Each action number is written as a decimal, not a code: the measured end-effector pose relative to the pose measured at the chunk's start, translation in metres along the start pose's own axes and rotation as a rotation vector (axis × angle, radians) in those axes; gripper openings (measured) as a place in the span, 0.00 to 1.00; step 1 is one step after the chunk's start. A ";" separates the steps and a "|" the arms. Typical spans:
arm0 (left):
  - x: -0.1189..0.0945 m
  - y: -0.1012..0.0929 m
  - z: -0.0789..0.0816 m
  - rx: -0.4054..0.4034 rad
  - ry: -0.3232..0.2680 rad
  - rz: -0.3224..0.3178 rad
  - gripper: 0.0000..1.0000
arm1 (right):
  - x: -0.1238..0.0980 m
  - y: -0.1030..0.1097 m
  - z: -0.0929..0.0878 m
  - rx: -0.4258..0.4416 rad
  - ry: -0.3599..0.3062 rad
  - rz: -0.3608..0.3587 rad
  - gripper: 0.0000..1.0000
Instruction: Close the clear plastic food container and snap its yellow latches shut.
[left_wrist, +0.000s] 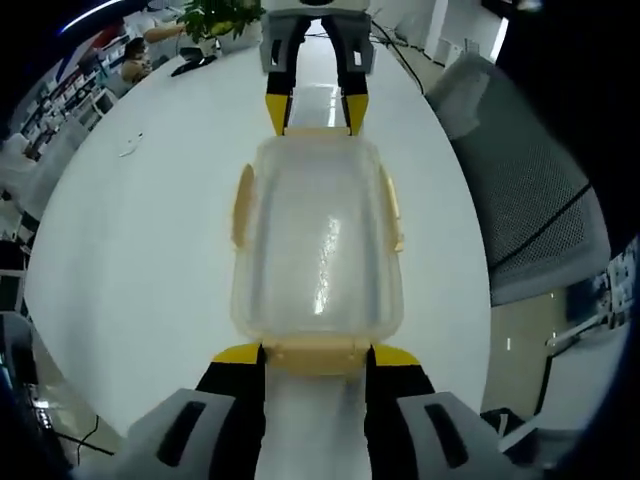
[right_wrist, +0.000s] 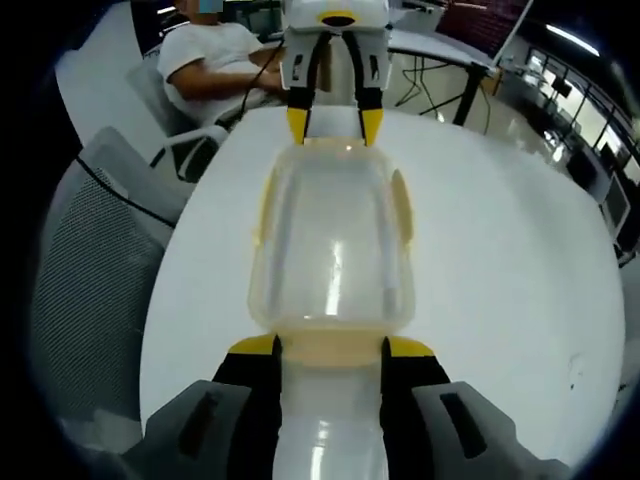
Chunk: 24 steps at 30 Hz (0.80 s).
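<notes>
1. Clear plastic container (left_wrist: 318, 250) sits at the centre of both views on a white table (left_wrist: 150, 250), lid on, with yellow latches (left_wrist: 242, 205) along its long sides and at both ends.
2. Left gripper (left_wrist: 315, 352) rises from the bottom of the left gripper view, jaws parted about as wide as the end latch (left_wrist: 315, 352), their yellow tips touching its two corners, clamping nothing.
3. Right gripper (right_wrist: 330, 345) stands likewise at the opposite end latch (right_wrist: 330, 347), spread and not clenched.
4. Grey mesh chair (left_wrist: 540, 210) stands at the right of the left gripper view; a seated person (right_wrist: 215, 60) is at the upper left of the right gripper view.
</notes>
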<state>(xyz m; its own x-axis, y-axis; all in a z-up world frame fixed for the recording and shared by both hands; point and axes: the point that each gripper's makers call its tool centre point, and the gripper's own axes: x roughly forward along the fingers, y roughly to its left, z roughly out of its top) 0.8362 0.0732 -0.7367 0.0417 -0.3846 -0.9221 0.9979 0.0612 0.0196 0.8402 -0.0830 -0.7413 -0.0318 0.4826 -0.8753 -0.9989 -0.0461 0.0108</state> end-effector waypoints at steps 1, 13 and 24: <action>-0.003 -0.001 0.002 0.001 -0.002 0.002 0.32 | -0.002 0.000 0.001 0.002 -0.003 0.000 0.34; -0.020 0.002 0.026 0.039 -0.038 0.034 0.32 | -0.032 0.006 -0.003 0.004 -0.017 -0.013 0.34; -0.024 0.001 0.051 0.037 -0.082 0.039 0.32 | -0.058 0.009 -0.015 -0.015 -0.014 -0.049 0.34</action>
<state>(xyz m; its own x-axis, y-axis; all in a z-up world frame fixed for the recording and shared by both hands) 0.8384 0.0353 -0.6949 0.0833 -0.4565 -0.8858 0.9965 0.0443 0.0709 0.8332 -0.1246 -0.6975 0.0165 0.4972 -0.8675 -0.9986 -0.0353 -0.0392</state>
